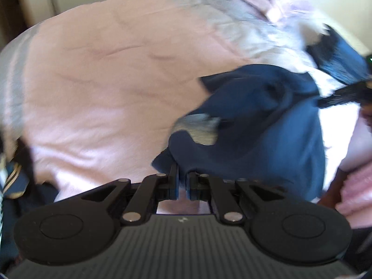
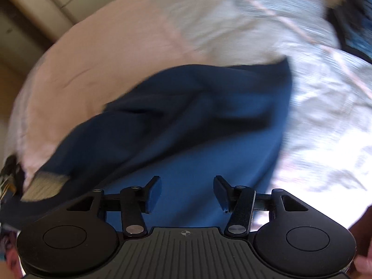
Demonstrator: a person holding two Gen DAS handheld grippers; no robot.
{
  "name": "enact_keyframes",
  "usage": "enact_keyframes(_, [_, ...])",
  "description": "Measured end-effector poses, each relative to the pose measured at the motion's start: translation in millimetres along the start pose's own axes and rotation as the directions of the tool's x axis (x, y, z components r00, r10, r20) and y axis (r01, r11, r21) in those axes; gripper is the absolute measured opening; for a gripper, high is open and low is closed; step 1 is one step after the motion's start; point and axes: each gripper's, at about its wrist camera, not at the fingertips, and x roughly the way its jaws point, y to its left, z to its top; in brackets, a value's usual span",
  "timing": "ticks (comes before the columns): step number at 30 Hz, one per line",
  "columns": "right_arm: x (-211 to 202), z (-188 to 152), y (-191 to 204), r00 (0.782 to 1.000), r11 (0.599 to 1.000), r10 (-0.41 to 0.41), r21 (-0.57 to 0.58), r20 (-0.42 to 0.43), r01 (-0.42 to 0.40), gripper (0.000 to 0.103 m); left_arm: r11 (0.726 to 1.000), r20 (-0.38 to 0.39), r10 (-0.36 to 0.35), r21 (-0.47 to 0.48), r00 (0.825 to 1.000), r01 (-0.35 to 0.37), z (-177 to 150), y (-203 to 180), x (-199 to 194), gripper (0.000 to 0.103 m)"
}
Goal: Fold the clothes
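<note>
A navy blue garment [image 1: 267,125] lies crumpled on a bed with a pink cover [image 1: 104,69]. My left gripper [image 1: 183,181] is shut on the garment's near edge, the cloth bunched between its pads. A grey inner patch [image 1: 200,127] shows in a fold. In the right wrist view the same garment [image 2: 186,121] spreads across the bed. My right gripper [image 2: 187,193] is open just above the blue cloth, with nothing between its fingers. The right gripper also shows in the left wrist view [image 1: 341,93] at the right edge. Both views are motion-blurred.
A pale grey quilted blanket [image 2: 313,93] covers the right side of the bed. More dark clothes, one with striped trim [image 1: 11,179], lie at the bed's left edge. Another dark blue item [image 1: 344,53] sits at the far right. Cream cabinets [image 2: 46,4] stand behind the bed.
</note>
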Motion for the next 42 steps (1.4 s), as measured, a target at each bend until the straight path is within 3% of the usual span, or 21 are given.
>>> enact_keyframes(4, [12.0, -24.2, 53.4, 0.995, 0.991, 0.082, -0.105, -0.050, -0.087, 0.062, 0.994, -0.007, -0.012, 0.107, 1.000, 0.013, -4.7, -0.2, 0.6, 0.006])
enact_keyframes(9, [24.5, -84.7, 97.0, 0.986, 0.984, 0.111, -0.124, -0.127, -0.127, 0.065, 0.985, -0.012, -0.074, 0.157, 0.997, 0.075, -7.1, 23.4, 8.6, 0.003])
enact_keyframes(13, [34.4, -133.2, 132.0, 0.973, 0.977, 0.133, -0.138, -0.189, -0.160, 0.085, 0.972, 0.003, -0.116, 0.208, 0.993, 0.113, 8.8, 35.7, 16.3, 0.003])
enact_keyframes(17, [52.3, -179.6, 164.3, 0.951, 0.969, 0.144, -0.155, -0.273, -0.191, 0.085, 0.959, 0.002, -0.152, 0.242, 0.988, 0.147, 20.8, 36.0, 27.7, 0.003])
enact_keyframes(18, [58.5, -187.4, 167.3, 0.947, 0.974, 0.148, -0.126, -0.285, -0.190, 0.085, 0.955, 0.000, -0.161, 0.251, 0.987, 0.155, 22.6, 34.3, 30.5, 0.003])
enact_keyframes(21, [82.8, -203.7, 151.9, 0.938, 0.974, 0.211, 0.145, -0.275, -0.177, 0.086, 0.947, -0.012, -0.164, 0.278, 0.986, 0.161, 23.2, 32.1, 37.8, 0.003])
enact_keyframes(24, [103.3, -220.7, 134.4, 0.946, 0.918, 0.225, 0.376, -0.231, -0.126, 0.086, 0.946, -0.026, -0.159, 0.283, 0.987, 0.160, 22.3, 35.3, 44.0, 0.003])
enact_keyframes(30, [108.9, -236.4, 135.1, 0.939, 0.813, 0.321, 0.546, -0.127, -0.204, 0.086, 0.940, -0.042, -0.181, 0.286, 0.983, 0.185, 25.5, 46.1, 49.3, 0.003])
enact_keyframes(31, [109.5, -238.6, 135.5, 0.936, 0.793, 0.335, 0.568, -0.109, -0.218, 0.079, 0.939, -0.041, -0.186, 0.288, 0.982, 0.190, 26.4, 47.5, 49.3, 0.003])
enact_keyframes(32, [110.1, -240.7, 135.9, 0.933, 0.773, 0.349, 0.591, -0.091, -0.231, 0.055, 0.937, -0.039, -0.191, 0.290, 0.981, 0.195, 27.4, 48.9, 49.3, 0.003])
enact_keyframes(33, [110.7, -242.9, 136.2, 0.929, 0.752, 0.362, 0.612, -0.073, -0.245, 0.039, 0.939, -0.030, -0.197, 0.280, 0.980, 0.197, 29.7, 51.1, 48.5, 0.003])
enact_keyframes(34, [111.3, -245.1, 136.6, 0.925, 0.730, 0.375, 0.633, -0.054, -0.258, 0.014, 0.942, -0.019, -0.203, 0.270, 0.979, 0.200, 32.1, 53.3, 47.7, 0.002])
enact_keyframes(35, [111.9, -247.2, 137.0, 0.921, 0.707, 0.387, 0.653, -0.035, -0.272, 0.005, 0.945, -0.003, -0.211, 0.255, 0.978, 0.205, 35.4, 56.1, 45.1, 0.002])
enact_keyframes(37, [97.5, -240.4, 137.6, 0.919, 0.690, 0.395, 0.661, -0.002, -0.295, 0.003, 0.950, 0.042, -0.226, 0.232, 0.973, 0.210, 43.6, 61.2, 34.9, 0.001])
enact_keyframes(42, [-1.1, -161.0, 152.4, 0.910, 0.777, 0.396, 0.484, 0.122, -0.403, 0.002, 0.961, 0.203, -0.247, 0.174, 0.947, 0.214, 75.0, 77.4, -5.9, 0.001])
